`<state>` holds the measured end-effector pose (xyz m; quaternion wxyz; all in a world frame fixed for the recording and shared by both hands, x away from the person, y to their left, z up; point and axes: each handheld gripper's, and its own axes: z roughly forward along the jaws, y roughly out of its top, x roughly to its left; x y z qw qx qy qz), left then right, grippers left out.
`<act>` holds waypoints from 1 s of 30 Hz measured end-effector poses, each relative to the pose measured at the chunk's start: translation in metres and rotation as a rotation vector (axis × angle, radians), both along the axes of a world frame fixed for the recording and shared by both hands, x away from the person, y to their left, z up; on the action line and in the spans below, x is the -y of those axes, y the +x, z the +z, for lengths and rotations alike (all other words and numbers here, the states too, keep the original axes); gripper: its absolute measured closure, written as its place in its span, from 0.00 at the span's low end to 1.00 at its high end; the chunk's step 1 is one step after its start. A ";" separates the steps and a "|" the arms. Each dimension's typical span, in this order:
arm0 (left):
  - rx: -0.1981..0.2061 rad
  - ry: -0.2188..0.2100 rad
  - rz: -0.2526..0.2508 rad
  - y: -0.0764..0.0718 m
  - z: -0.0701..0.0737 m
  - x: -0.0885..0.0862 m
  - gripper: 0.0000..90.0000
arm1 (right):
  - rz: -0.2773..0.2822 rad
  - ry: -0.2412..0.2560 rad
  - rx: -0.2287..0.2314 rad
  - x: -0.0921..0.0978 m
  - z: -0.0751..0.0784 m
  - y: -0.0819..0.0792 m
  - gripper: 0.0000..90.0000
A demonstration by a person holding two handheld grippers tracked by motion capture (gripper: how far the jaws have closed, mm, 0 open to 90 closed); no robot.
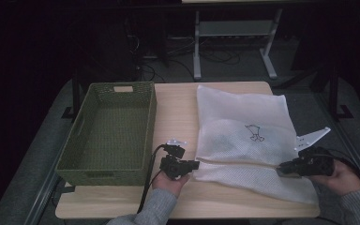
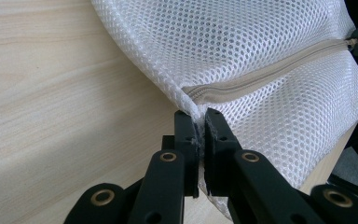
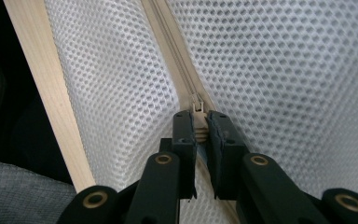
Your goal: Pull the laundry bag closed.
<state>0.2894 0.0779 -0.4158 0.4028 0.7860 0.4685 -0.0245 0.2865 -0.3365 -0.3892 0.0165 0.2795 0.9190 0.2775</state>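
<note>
Left gripper (image 2: 201, 122) pinches the mesh bag (image 2: 261, 51) at its zipper's end. Right gripper (image 3: 200, 122) clamps the zipper pull (image 3: 199, 122) — zipper (image 3: 168, 42) running straight ahead of its jaws.

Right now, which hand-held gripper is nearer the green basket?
Left. The left hand-held gripper sits just off the green basket's near right corner, clamping the mesh bag's edge. The right hand-held gripper is across the bag, pinching the zipper pull.

Left gripper (image 1: 193, 165) in black, matte jaws with brass-coloured pivot rivets, black cable trailing from its body, small grey three-cornered plate on top, right gripper (image 1: 281, 167) likewise black with a larger pale plate above it, grey knitted sleeves behind both grippers
</note>
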 end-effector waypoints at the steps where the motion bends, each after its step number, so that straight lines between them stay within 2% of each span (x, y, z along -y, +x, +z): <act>1: -0.002 -0.001 -0.001 0.000 0.000 0.000 0.95 | -0.008 -0.002 -0.001 0.002 0.000 -0.001 0.90; 8: -0.002 0.004 0.002 0.000 -0.001 0.000 0.95 | -0.044 -0.002 -0.002 0.018 0.001 -0.006 0.90; 20: 0.000 0.010 0.002 0.000 -0.001 0.000 0.95 | -0.069 0.001 -0.008 0.030 -0.003 -0.010 0.90; 24: -0.001 0.009 0.007 0.000 -0.001 -0.001 0.95 | -0.091 -0.015 -0.009 0.039 -0.004 -0.013 0.90; 30: -0.001 0.014 0.006 0.000 -0.001 -0.001 0.95 | -0.119 -0.012 -0.015 0.050 -0.010 -0.017 0.90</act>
